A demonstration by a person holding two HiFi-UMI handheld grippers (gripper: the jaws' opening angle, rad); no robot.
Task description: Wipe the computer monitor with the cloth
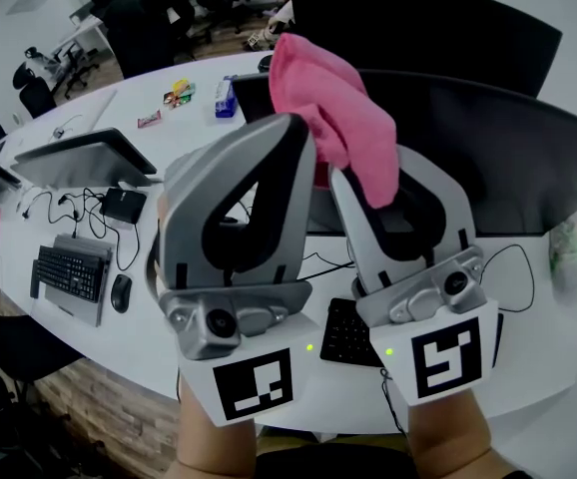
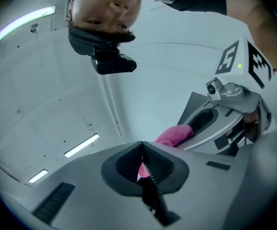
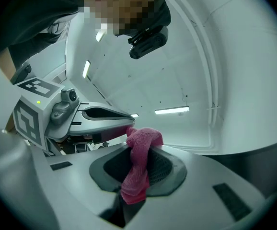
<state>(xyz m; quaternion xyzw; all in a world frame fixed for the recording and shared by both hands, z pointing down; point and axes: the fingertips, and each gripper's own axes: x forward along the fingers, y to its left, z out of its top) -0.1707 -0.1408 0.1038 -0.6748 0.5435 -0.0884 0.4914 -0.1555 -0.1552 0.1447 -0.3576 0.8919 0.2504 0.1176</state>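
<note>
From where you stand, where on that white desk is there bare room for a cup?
The desk is bare right of the near keyboard, under the big monitor, and just this side of the mouse. Cables crowd the black box and left keyboard.

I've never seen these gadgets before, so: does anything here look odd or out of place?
The pink cloth is bunched into a wad, clamped in the right gripper with its ends hanging loose, not spread flat for wiping. A pink sliver shows between the left gripper's closed jaws too.
</note>
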